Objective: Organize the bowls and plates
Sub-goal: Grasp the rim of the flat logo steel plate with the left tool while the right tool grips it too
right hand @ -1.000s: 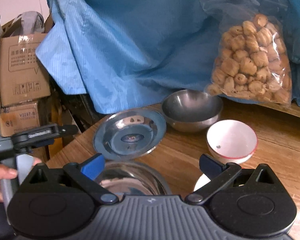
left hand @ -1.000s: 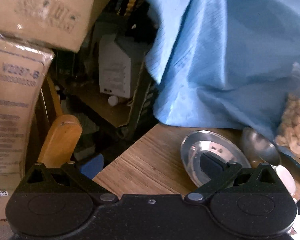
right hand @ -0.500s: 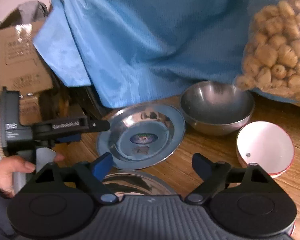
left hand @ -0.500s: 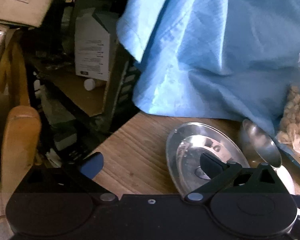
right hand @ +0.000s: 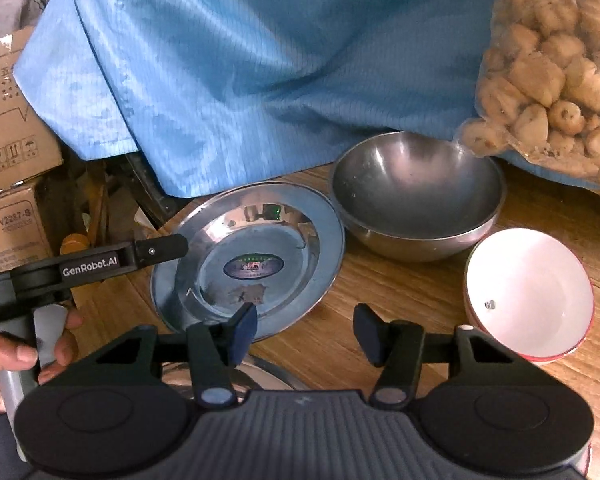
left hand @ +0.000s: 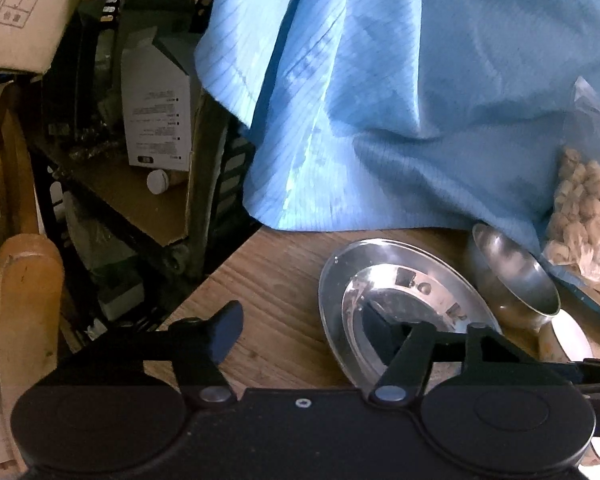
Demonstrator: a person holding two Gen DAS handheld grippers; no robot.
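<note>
**Plates and bowls near the left corner of the tabletop, both tools open**

Cardboard boxes (right hand: 8, 128) stand at the far left, off the tabletop (right hand: 420, 300), with a dark shelf of clutter beside them. The person's left hand (right hand: 16, 356) holds the left tool (left hand: 300, 332), whose fingers are spread apart and grip nothing. In the left wrist view its right finger is over the near left rim of the steel plate (right hand: 252, 256), and its left finger is over bare wood near the tabletop's left edge. I cannot tell if the finger touches the plate.

The steel plate lies flat near the left corner of the tabletop, with an oval sticker in its middle. Just behind it hangs a blue cloth (right hand: 260, 60), which covers the back edge. To the right of the plate, very close to its rim, stands a steel bowl (right hand: 416, 196), upright. To the right again and nearer to the front stands a white bowl (right hand: 528, 292) with a red rim, just beside the steel bowl.

The right tool (right hand: 304, 336) is open too, with nothing between its fingers. Its left finger is over the front rim of the plate. Under this tool a part of another steel dish (right hand: 260, 376) shows. A clear bag of pale brown lumps (right hand: 552, 64) leans at the back right.
</note>
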